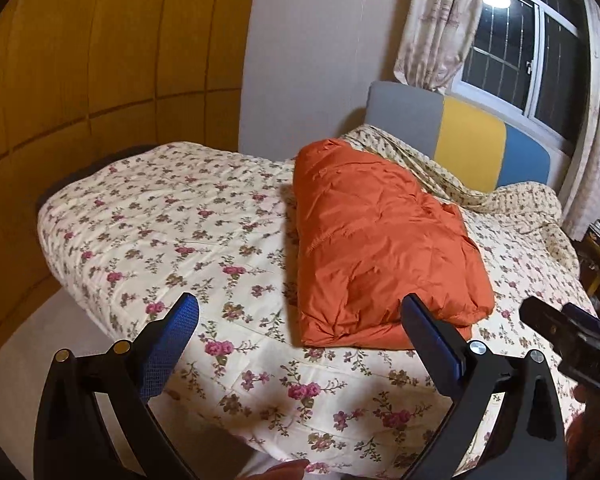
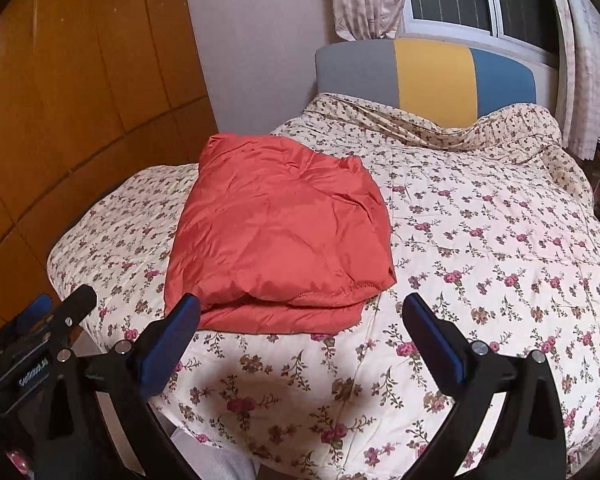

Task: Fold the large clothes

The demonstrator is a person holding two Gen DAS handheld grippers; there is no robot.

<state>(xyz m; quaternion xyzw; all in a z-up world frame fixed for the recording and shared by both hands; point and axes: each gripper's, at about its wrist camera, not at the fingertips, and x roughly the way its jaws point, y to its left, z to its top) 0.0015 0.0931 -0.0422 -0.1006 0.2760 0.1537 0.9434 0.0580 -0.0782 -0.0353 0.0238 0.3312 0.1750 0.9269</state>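
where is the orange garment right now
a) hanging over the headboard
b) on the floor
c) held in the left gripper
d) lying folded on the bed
d: the orange garment lies as a folded bundle on the floral bed, and both the left gripper and the right gripper are open with nothing between their fingers.

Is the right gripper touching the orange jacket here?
Apart. The right wrist view shows the right gripper open, with flowered bedspread between its fingertips and the folded orange jacket lying beyond them.

left gripper (image 1: 300, 320) | black frame | blue-padded fingers (image 1: 172, 344) | silver, brass screws
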